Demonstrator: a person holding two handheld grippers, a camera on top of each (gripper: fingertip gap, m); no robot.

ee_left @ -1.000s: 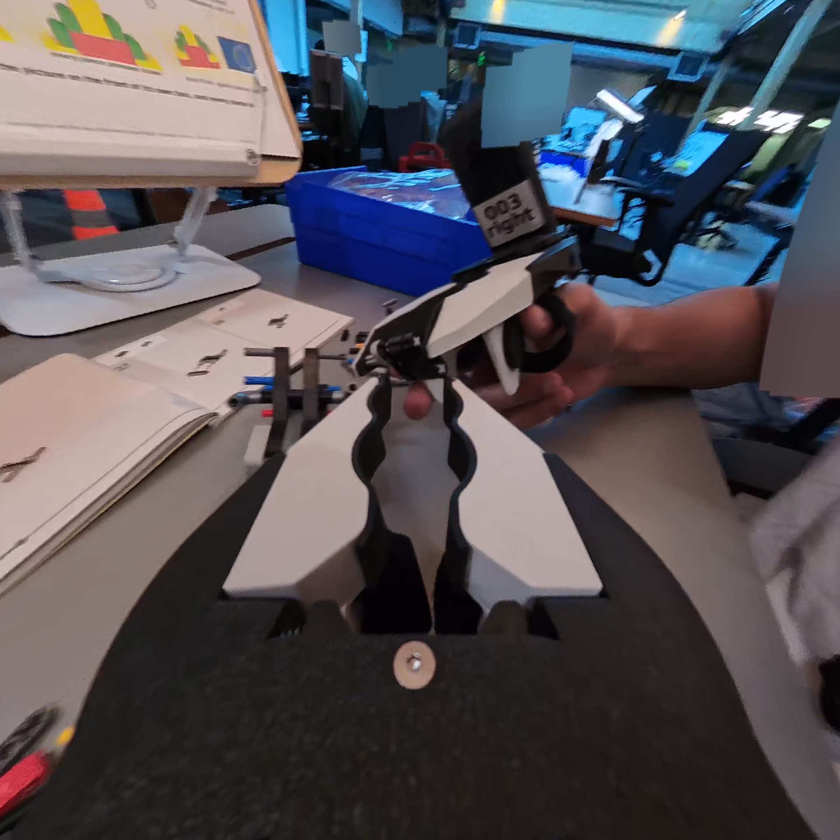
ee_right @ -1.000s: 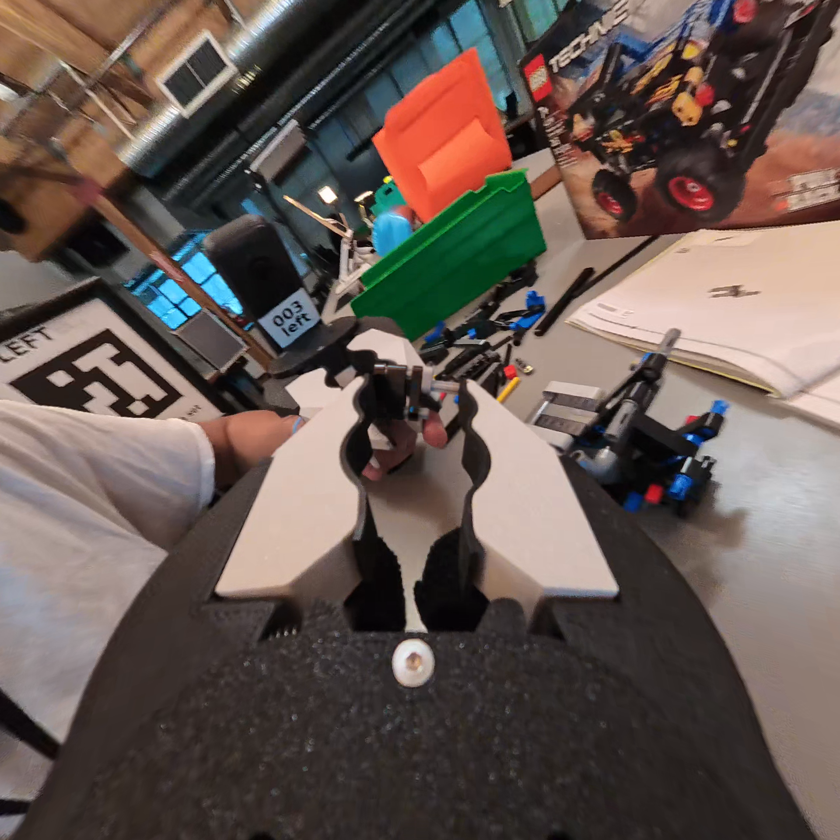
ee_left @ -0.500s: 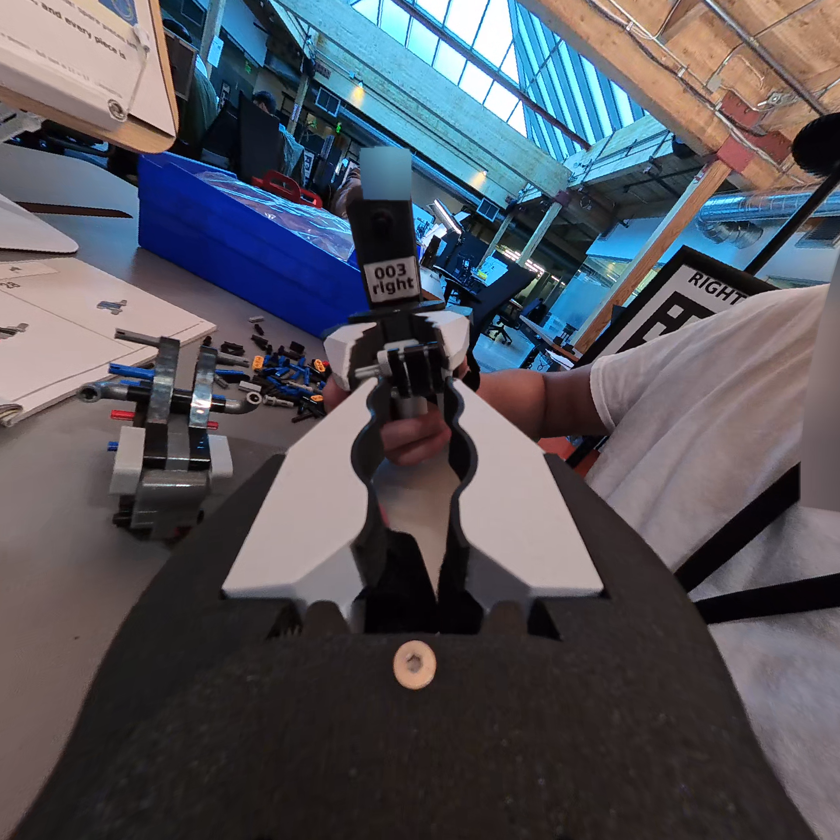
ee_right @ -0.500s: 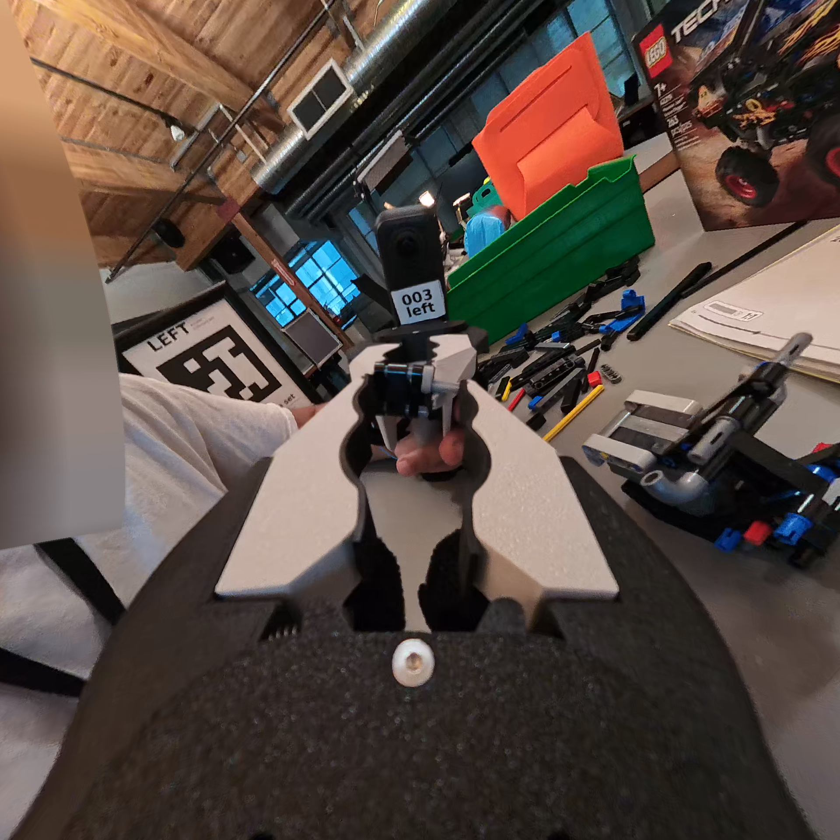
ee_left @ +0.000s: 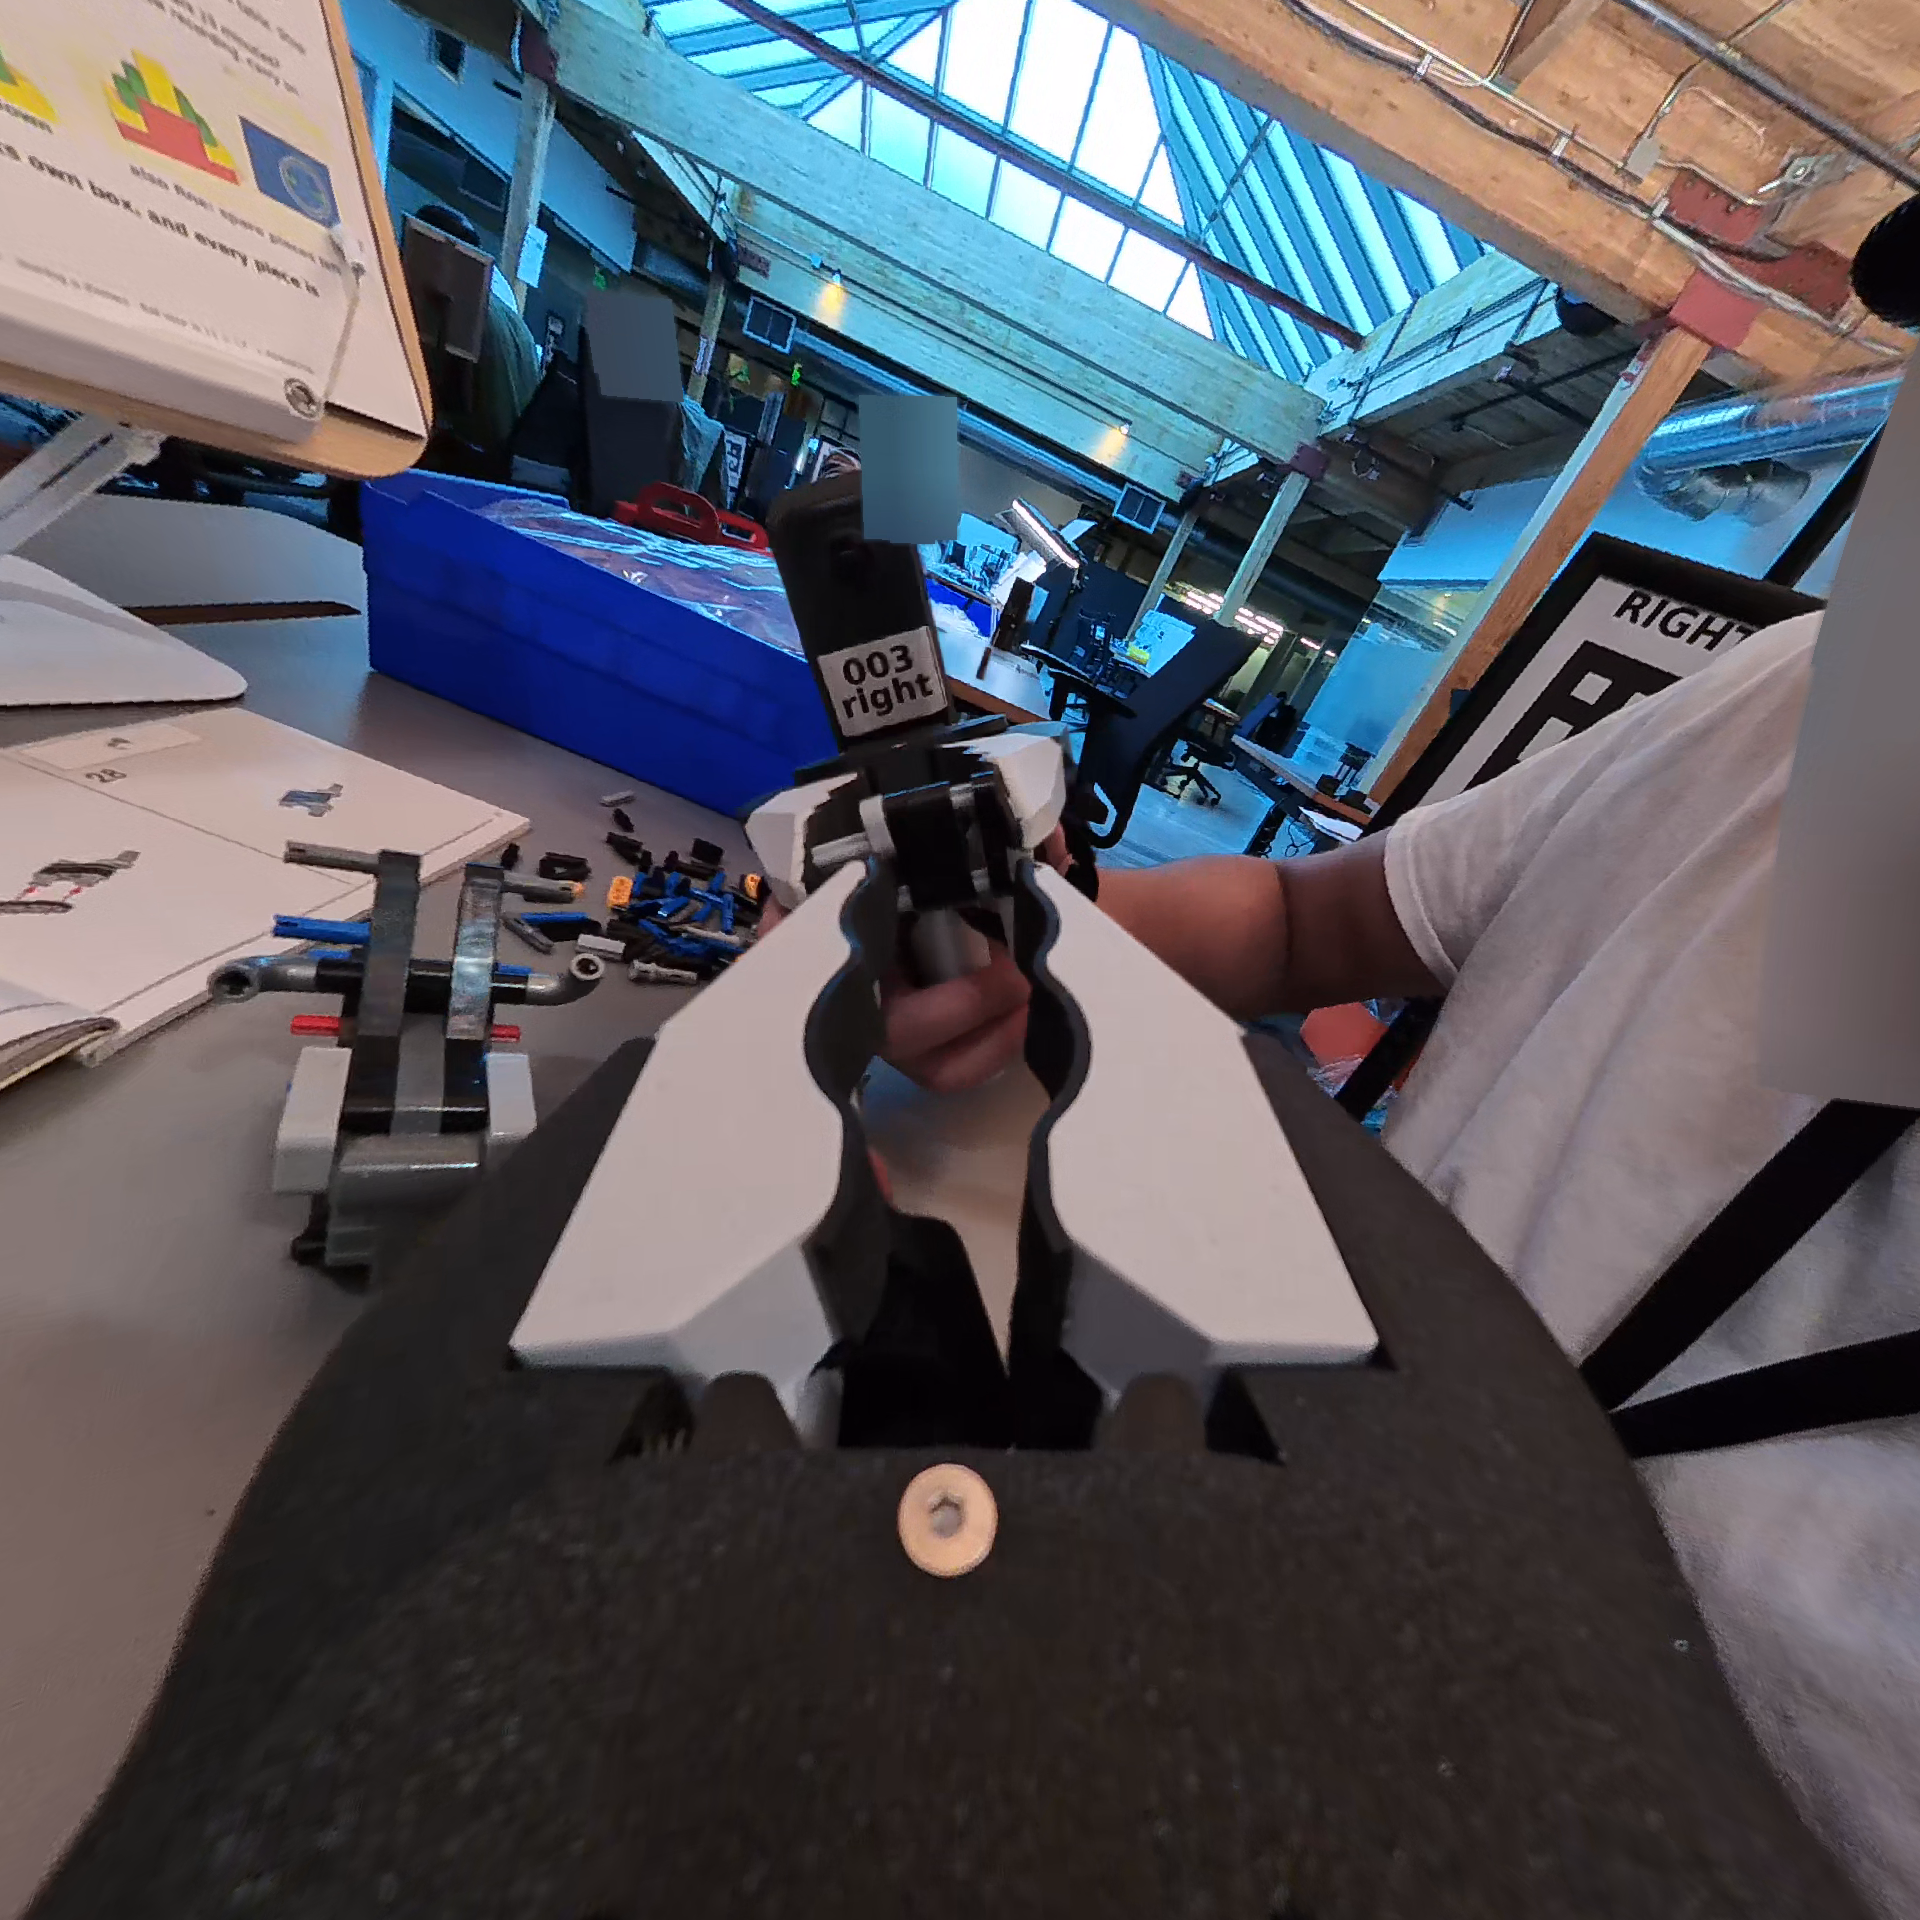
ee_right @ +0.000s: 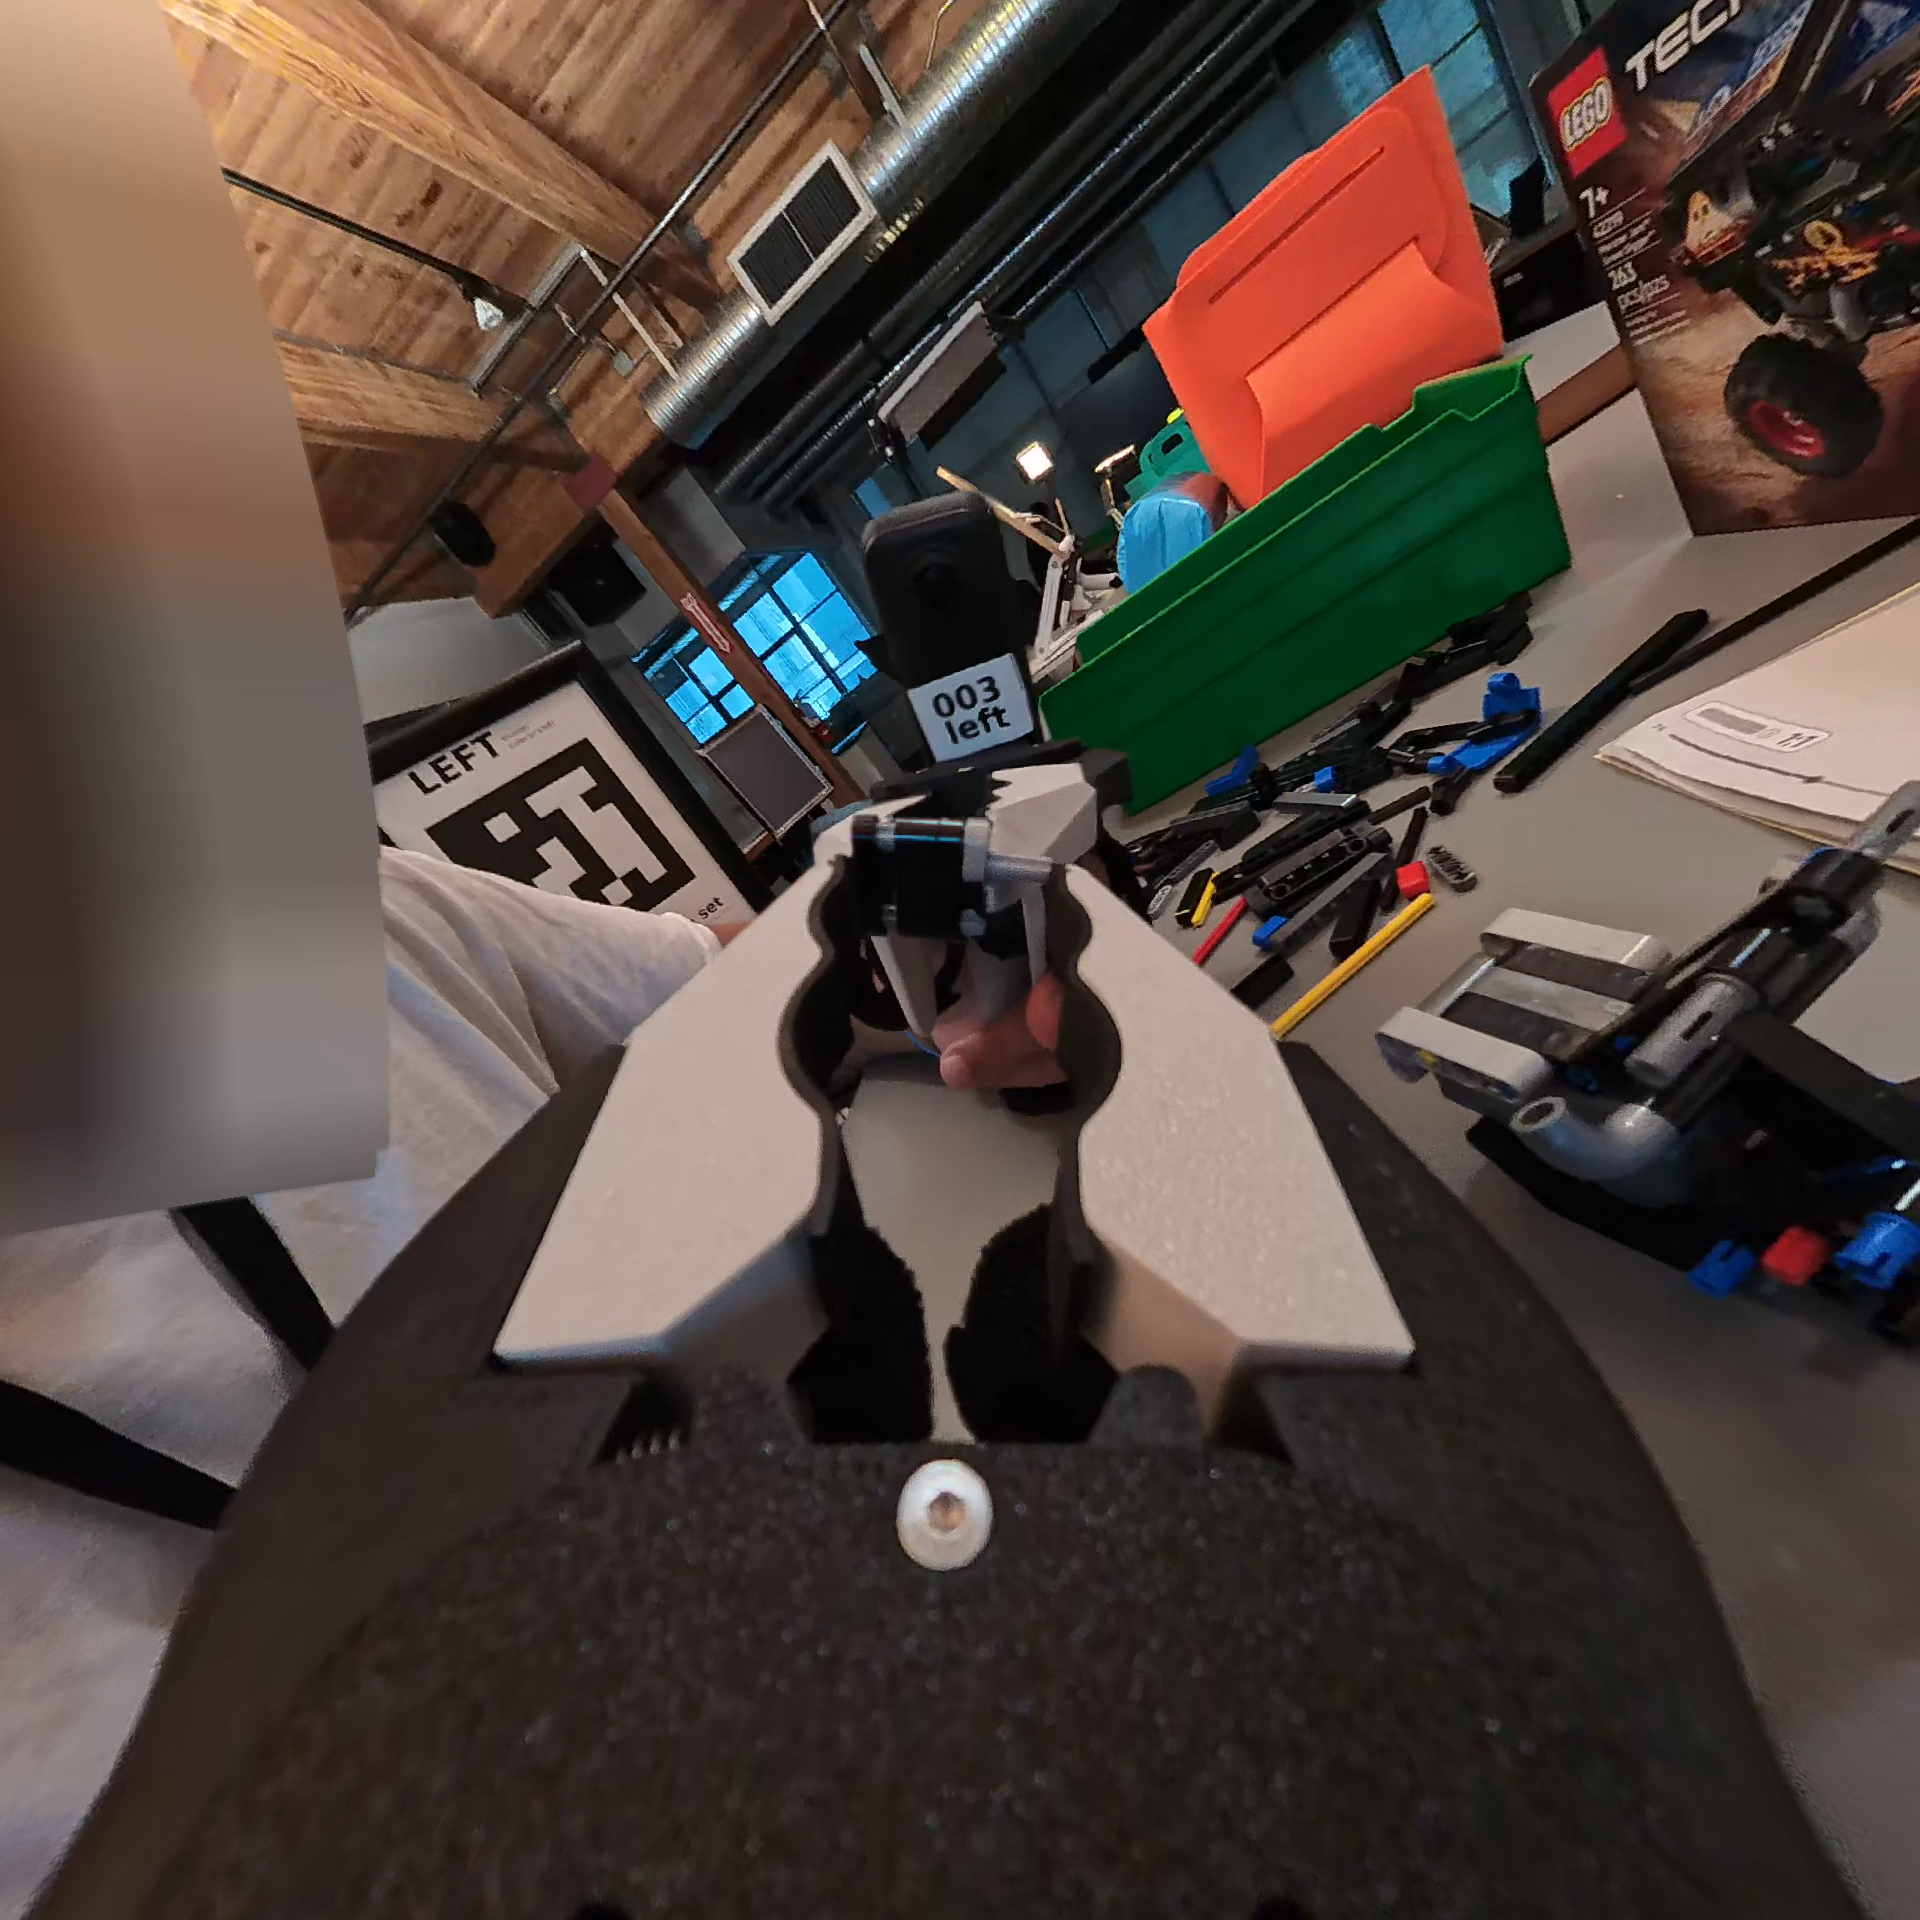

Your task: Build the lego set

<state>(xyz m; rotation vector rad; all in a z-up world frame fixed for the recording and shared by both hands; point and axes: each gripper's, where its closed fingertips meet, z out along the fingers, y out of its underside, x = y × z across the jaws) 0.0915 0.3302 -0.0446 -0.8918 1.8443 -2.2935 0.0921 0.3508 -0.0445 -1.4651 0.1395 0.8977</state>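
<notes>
A small black-and-grey sub-assembly is pinched mid-air at the tips of the left gripper, jaws closed nearly fully on it. The right gripper, opposite, is clamped on the same piece. A joining step is judged in hand. Next, alignment with the chassis, left of the left gripper on the counter, seems required.

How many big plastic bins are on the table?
2. A blue bin sits behind the loose pieces in the left wrist view; a green bin stands beside the orange box in the right. Others may be hidden.
</notes>
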